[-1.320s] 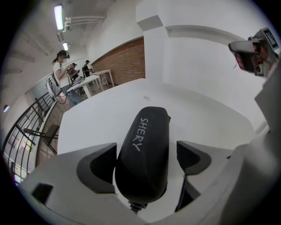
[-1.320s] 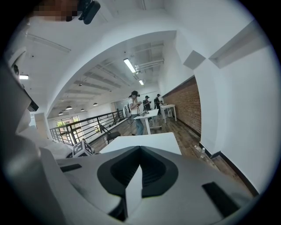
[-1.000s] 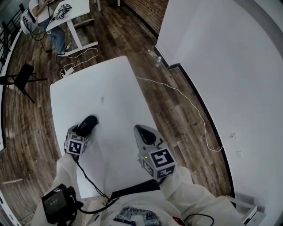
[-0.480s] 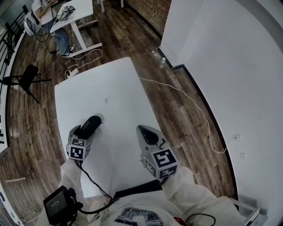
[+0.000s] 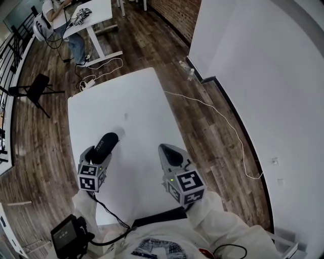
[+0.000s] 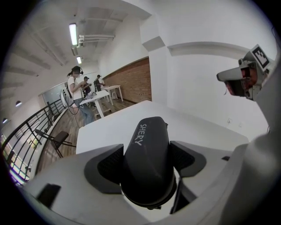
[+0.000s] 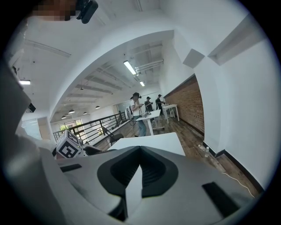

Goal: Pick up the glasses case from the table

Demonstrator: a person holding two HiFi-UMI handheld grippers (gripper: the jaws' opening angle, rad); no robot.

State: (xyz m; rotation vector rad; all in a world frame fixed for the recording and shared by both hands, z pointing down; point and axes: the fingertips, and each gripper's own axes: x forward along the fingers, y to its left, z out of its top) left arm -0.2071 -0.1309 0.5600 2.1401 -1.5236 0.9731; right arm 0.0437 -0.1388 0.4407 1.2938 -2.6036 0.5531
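The black glasses case (image 5: 105, 143), printed "SHERY" in white, sits lengthwise between the jaws of my left gripper (image 5: 99, 153) at the near left of the white table (image 5: 132, 101). In the left gripper view the case (image 6: 147, 145) fills the gap, both dark pads (image 6: 109, 166) press its sides, and it hangs above the tabletop (image 6: 131, 117). My right gripper (image 5: 170, 153) hovers over the table's near right edge. Seen in the right gripper view, its jaws (image 7: 139, 169) meet with nothing between them.
A white cable (image 5: 218, 117) trails over the wooden floor to the right, with bottles (image 5: 190, 71) by the white wall. Far back stands a desk (image 5: 93, 11) with a person at it. A black folding chair (image 5: 34, 87) is at the left.
My left gripper has risen with the glasses case in it, so the case has come up off the table. The right gripper has stayed where it was.
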